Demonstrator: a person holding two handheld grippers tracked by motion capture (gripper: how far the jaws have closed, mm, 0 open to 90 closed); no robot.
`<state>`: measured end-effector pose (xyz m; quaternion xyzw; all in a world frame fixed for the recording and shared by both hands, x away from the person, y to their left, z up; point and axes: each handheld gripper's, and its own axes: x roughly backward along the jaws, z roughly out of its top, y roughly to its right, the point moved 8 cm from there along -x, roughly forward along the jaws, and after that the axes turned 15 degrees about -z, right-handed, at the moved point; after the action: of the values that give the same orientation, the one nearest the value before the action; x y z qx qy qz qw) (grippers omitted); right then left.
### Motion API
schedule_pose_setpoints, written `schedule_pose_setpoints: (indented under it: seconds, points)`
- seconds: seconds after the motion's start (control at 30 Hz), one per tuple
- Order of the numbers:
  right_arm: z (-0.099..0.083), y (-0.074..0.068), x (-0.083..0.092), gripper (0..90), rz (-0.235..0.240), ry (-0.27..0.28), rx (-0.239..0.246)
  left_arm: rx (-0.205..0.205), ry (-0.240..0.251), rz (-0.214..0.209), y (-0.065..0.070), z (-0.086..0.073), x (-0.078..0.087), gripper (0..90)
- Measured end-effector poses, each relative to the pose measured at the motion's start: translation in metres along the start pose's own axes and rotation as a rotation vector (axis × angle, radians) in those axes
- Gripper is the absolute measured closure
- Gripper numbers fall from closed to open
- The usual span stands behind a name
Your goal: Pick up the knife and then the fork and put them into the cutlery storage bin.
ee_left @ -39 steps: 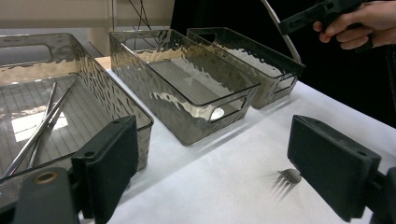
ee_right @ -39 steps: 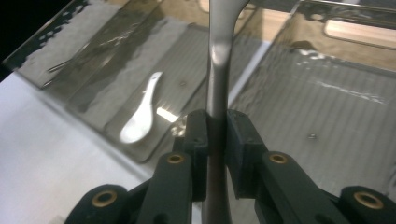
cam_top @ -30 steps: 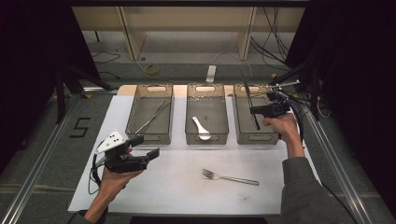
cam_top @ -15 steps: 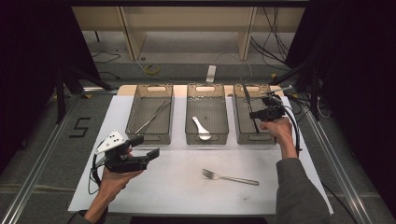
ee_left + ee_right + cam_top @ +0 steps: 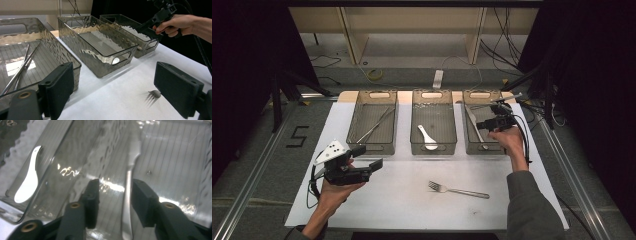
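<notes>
A metal knife (image 5: 128, 195) lies on the floor of the right bin (image 5: 484, 149). My right gripper (image 5: 115, 187) hangs over that bin (image 5: 486, 122). Its jaws have just been opening, and the knife (image 5: 473, 122) rests loose between them, close to the right pad. A metal fork (image 5: 458, 190) lies on the white mat in front of the bins, its tines (image 5: 153, 95) showing in the left gripper view. My left gripper (image 5: 371, 156) is held above the mat's left side, open and empty (image 5: 112, 77).
The left bin (image 5: 354, 120) holds metal chopsticks (image 5: 374, 125). A white spoon (image 5: 427, 137) is in the middle bin (image 5: 433, 150). The white mat (image 5: 402, 200) ends at the table's front edge. Dark curtains and rails flank the table.
The right gripper has shifted slightly over the right bin and its jaws have parted, leaving the knife lying in the bin. The left hand has stayed put.
</notes>
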<state>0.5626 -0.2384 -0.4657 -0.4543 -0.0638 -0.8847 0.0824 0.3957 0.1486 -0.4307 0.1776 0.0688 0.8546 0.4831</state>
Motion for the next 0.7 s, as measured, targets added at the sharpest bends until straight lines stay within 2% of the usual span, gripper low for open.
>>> schedule_pose_setpoints:
  seconds: [0.17, 0.27, 0.33, 0.47, 0.57, 0.7]
  points:
    - [0.001, -0.012, 0.015, 46.3, 0.034, 0.026, 0.080, 0.001, 0.001, -0.001, 0.000, 0.000, 0.000, 15.8]
    - [-0.004, -0.023, 0.025, 40.9, 0.079, 0.036, 0.153, 0.003, 0.002, 0.000, 0.000, 0.000, 0.000, 15.8]
    - [-0.009, -0.031, 0.034, 39.6, 0.107, 0.044, 0.203, 0.002, 0.003, 0.001, -0.001, 0.000, 0.001, 15.8]
    - [-0.018, -0.045, 0.050, 37.2, 0.148, 0.071, 0.265, 0.000, 0.001, 0.000, 0.000, 0.000, 0.000, 15.8]
    - [-0.029, -0.056, 0.061, 35.4, 0.166, 0.076, 0.334, 0.000, -0.002, 0.001, 0.000, 0.000, 0.001, 15.8]
    - [-0.044, -0.072, 0.075, 34.7, 0.195, 0.085, 0.397, 0.001, -0.002, 0.001, 0.000, 0.000, 0.001, 15.8]
